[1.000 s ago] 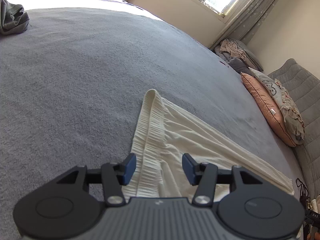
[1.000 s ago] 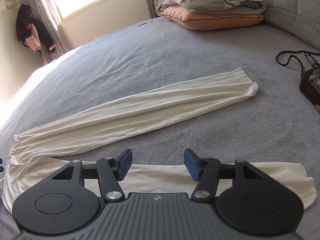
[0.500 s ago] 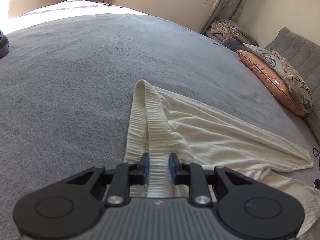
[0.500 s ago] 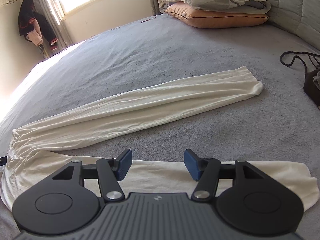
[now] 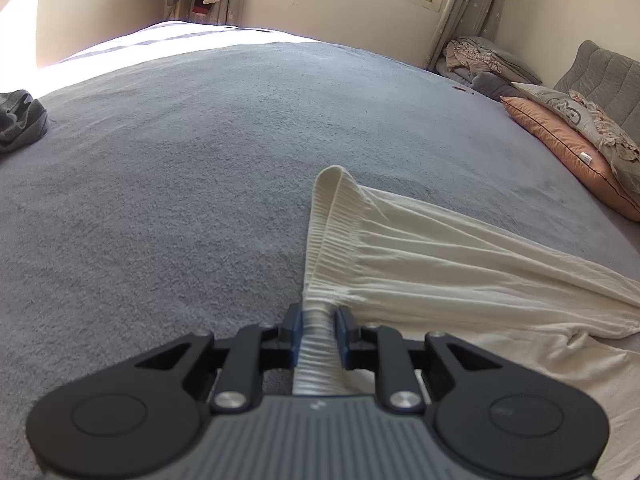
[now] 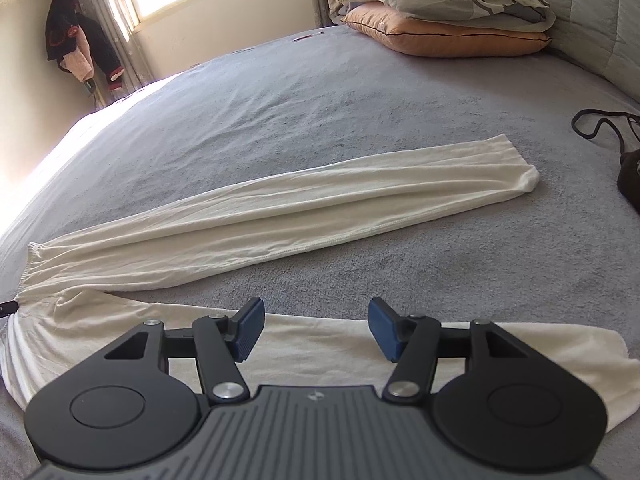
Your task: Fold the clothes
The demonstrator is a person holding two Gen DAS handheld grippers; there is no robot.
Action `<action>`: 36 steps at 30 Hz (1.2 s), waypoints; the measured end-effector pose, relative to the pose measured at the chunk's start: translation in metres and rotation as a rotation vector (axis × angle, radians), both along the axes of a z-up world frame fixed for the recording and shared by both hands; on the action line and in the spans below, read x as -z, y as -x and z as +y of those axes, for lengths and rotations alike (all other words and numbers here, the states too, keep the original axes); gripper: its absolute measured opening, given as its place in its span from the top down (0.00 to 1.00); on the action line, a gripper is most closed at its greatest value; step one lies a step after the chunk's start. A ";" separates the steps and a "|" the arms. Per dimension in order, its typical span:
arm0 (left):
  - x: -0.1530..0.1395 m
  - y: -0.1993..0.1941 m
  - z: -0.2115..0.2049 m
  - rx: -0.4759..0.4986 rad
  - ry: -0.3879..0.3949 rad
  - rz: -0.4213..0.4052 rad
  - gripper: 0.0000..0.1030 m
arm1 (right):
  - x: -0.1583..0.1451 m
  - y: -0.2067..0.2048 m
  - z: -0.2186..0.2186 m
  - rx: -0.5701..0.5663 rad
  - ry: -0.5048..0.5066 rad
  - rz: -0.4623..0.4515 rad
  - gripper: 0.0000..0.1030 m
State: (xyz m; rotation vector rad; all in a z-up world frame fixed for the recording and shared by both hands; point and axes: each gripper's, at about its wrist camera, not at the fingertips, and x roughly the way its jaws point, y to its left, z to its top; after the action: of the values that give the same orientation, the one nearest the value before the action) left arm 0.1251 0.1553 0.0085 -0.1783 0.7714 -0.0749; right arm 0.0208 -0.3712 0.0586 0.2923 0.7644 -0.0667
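A pair of cream white trousers [image 6: 280, 220] lies spread on the grey bed cover [image 6: 320, 100], its two legs stretched to the right. My left gripper [image 5: 318, 326] is shut on the ribbed elastic waistband [image 5: 320, 240] and lifts it a little off the bed. My right gripper [image 6: 316, 326] is open and empty, hovering just above the near trouser leg [image 6: 320, 340]. The far leg ends at a cuff [image 6: 524, 178].
Stacked pillows [image 6: 448, 12] lie at the headboard [image 6: 600, 20] on the right. A dark bag with a cord [image 6: 616, 136] sits at the right edge. A dark grey garment [image 5: 20, 120] lies at the far left. Clothes [image 6: 80, 44] hang by the window.
My left gripper closed on the waistband and has since raised it, tilting upward. My right gripper stayed open, shifting slightly above the near leg.
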 end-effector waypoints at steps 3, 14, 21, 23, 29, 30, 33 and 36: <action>-0.006 0.000 0.009 -0.034 0.044 0.016 0.76 | 0.000 0.002 -0.007 0.024 -0.003 0.005 0.41; -0.043 0.044 0.027 -0.200 0.227 0.015 0.45 | -0.023 0.030 -0.071 0.245 -0.082 -0.095 0.38; -0.033 0.099 0.023 -0.273 0.373 0.068 0.45 | -0.016 0.068 -0.112 0.427 -0.202 -0.091 0.38; -0.031 0.104 0.021 -0.272 0.376 0.069 0.44 | -0.012 0.085 -0.118 0.470 -0.249 -0.088 0.38; -0.007 0.091 0.021 -0.269 0.466 0.113 0.43 | 0.005 0.136 -0.140 0.610 -0.340 -0.047 0.38; -0.003 0.089 0.022 -0.278 0.495 0.120 0.43 | 0.007 0.143 -0.146 0.642 -0.351 -0.047 0.38; 0.000 0.086 0.021 -0.286 0.508 0.107 0.45 | 0.017 0.153 -0.159 0.697 -0.376 -0.029 0.39; -0.001 0.084 0.017 -0.286 0.476 0.110 0.66 | 0.023 0.159 -0.164 0.703 -0.437 -0.051 0.39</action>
State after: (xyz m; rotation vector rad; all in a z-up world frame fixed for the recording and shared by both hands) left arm 0.0409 0.1718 0.0091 -0.7477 0.8218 0.0247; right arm -0.1386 -0.5352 0.0358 0.9682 0.5900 -0.5572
